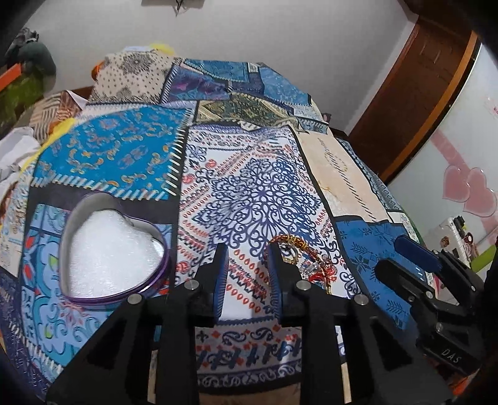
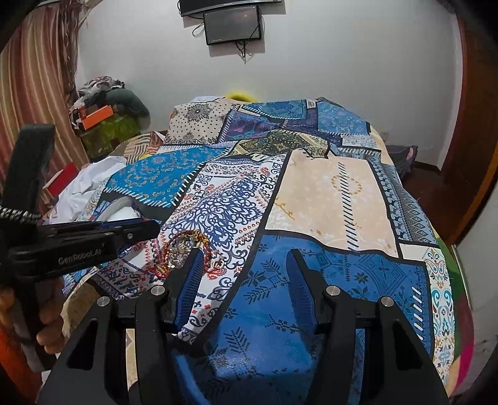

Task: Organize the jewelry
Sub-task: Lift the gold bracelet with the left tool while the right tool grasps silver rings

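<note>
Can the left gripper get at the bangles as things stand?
Probably yes: the left gripper is open, and the bangles lie uncovered on the bedspread beside its right finger; a small shift right should do.

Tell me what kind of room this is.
Likely a bedroom: a bed under a patchwork bedspread, a wall-mounted screen above it, and a wooden wardrobe at the side.

The black left gripper with blue ribbed fingers (image 1: pixel 247 264) is held low and level, its fingers parted with nothing between them. The matching black right gripper (image 2: pixel 244 258) sits beside it to the right, its fingers spread wider and likewise empty. A bare hand (image 2: pixel 51 336) grips the left gripper's handle.
</note>
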Available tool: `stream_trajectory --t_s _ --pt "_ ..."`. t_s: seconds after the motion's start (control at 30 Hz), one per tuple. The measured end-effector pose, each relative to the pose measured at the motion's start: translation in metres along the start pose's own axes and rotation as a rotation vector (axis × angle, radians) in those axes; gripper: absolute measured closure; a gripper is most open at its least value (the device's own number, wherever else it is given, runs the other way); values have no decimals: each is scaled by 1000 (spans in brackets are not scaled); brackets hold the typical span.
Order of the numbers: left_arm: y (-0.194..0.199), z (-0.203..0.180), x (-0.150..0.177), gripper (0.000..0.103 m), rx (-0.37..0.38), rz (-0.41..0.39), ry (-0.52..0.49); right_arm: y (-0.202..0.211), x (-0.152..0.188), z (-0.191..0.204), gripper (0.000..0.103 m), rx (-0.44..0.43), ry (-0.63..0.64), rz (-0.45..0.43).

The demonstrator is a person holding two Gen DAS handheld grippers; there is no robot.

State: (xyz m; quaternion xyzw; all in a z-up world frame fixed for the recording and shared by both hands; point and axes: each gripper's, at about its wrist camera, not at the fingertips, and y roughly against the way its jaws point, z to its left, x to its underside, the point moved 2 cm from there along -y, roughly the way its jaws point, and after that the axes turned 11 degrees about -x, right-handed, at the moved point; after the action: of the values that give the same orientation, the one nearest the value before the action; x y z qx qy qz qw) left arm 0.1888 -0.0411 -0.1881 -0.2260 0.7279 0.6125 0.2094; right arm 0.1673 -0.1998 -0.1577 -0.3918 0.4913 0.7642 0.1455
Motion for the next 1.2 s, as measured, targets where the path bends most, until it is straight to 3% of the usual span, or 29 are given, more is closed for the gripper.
stream_trajectory --t_s 0.2,0.27,0.33,0.73,0.97,1.2 --pt "-15 -8 2 80 11 32 -13 -4 3 -4 52 -3 -12 11" --pt "-18 -10 3 88 -3 30 -19 -4 4 -4 52 -5 -12 11" --pt "-20 -11 5 101 -12 28 -27 -3 4 -4 52 -4 -13 11" --pt "17 -9 0 102 29 -68 -19 -3 3 1 52 -6 -1 17" --pt "40 12 0 102 -9 -124 3 -11 -1 16 52 -23 30 42" --pt "38 34 14 102 -30 -111 21 -34 -5 28 51 -49 47 88"
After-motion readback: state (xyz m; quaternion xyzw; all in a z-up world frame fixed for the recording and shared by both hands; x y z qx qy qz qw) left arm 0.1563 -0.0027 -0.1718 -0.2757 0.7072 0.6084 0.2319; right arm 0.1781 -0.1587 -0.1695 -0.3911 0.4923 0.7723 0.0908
